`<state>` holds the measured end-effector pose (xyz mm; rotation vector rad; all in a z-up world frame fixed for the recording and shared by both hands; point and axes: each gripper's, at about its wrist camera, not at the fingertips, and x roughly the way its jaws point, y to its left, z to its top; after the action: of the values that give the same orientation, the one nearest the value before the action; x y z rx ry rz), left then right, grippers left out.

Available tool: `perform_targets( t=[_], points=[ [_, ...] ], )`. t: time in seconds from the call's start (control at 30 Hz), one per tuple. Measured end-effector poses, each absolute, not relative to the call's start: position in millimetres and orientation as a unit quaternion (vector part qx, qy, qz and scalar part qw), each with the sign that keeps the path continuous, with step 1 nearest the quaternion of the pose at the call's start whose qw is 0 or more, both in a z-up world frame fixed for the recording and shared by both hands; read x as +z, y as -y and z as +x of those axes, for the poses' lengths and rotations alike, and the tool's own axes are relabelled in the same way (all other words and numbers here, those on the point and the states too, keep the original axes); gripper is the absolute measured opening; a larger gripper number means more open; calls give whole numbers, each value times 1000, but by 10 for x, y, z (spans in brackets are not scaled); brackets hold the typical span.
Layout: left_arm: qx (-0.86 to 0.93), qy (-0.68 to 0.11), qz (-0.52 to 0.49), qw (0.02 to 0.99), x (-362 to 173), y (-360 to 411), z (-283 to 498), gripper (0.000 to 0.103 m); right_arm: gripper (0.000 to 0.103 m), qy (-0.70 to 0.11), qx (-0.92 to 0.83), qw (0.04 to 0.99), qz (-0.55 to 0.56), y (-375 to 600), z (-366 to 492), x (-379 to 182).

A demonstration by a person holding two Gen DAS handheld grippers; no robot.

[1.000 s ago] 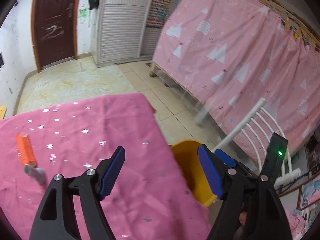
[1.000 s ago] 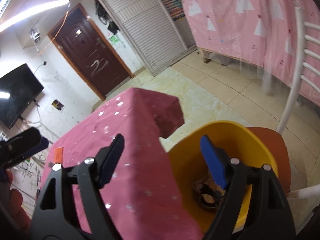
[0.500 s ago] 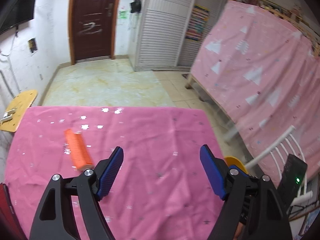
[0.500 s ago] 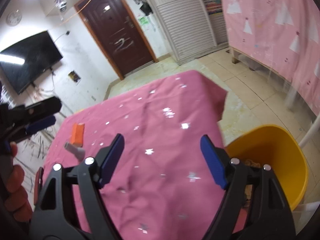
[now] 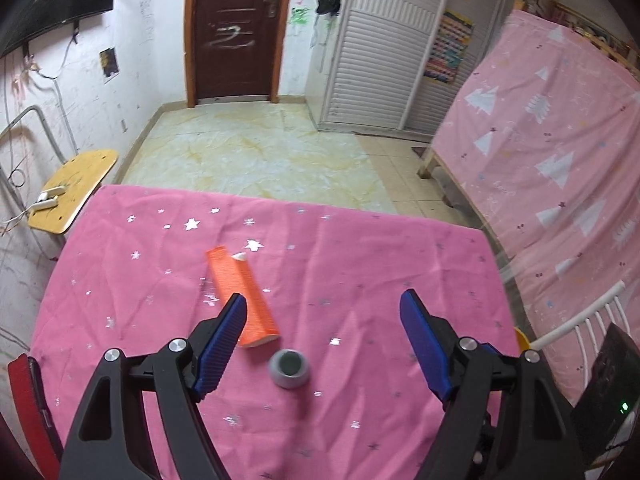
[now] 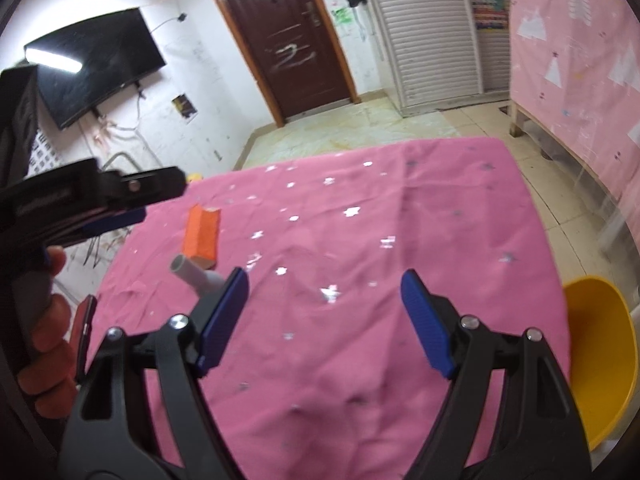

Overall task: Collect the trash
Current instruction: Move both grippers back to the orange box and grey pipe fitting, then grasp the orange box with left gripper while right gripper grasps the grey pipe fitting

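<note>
Since the pink starry tablecloth (image 5: pixel 360 280) is loose and wrinkled, a low jaw could snag and drag it, shoving the trash away. The yellow bin (image 6: pixel 600 344) sits off the table edge, right of the right gripper (image 6: pixel 324 316); I can't see what's inside it. The orange box (image 5: pixel 240 292) lies just ahead of the left gripper (image 5: pixel 324 340), by its left jaw. The grey pipe piece (image 5: pixel 289 368) sits between its jaws and might roll. Both grippers are spread wide, empty.
</note>
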<state>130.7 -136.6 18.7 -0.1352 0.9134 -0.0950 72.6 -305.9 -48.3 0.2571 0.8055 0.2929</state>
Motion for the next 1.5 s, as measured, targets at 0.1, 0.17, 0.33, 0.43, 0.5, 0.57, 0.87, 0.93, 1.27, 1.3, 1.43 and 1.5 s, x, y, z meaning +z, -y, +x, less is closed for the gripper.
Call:
perform_targets(
  t=[0.1, 0.17, 0.33, 0.43, 0.5, 0.57, 0.87, 0.93, 1.27, 1.3, 1.43, 1.5],
  points=[
    [-21, -449, -60, 891, 123, 1265, 1362, 71, 78, -393, 156, 900, 111, 2926, 743, -472],
    [-9, -456, -61, 888, 74, 1182, 1409, 71, 85, -392, 166, 899, 102, 2826, 745, -456],
    [22, -475, -51, 878, -76, 1047, 1559, 71, 86, -395, 186, 896, 84, 2658, 769, -451],
    [34, -483, -40, 874, -145, 1027, 1608, 71, 86, -400, 196, 892, 75, 2556, 797, -459],
    [41, -486, -34, 873, -190, 1006, 1641, 71, 86, -402, 202, 890, 69, 2506, 816, -471],
    [42, -492, -35, 869, -234, 972, 1689, 70, 86, -406, 208, 888, 63, 2447, 835, -481],
    [57, -516, -43, 854, -418, 844, 1840, 66, 86, -409, 227, 882, 46, 2264, 923, -487],
    [54, -522, -47, 850, -462, 821, 1876, 65, 86, -411, 231, 881, 44, 2233, 948, -500],
    [51, -541, -43, 839, -635, 782, 2017, 56, 86, -418, 235, 877, 42, 2153, 1054, -562],
    [50, -541, -41, 839, -633, 793, 2023, 54, 86, -419, 235, 876, 42, 2147, 1058, -575],
    [46, -539, -26, 841, -625, 842, 2051, 39, 86, -424, 235, 874, 44, 2130, 1057, -621],
    [43, -536, -21, 843, -595, 872, 2054, 28, 86, -426, 235, 873, 44, 2125, 1072, -631]
  ],
)
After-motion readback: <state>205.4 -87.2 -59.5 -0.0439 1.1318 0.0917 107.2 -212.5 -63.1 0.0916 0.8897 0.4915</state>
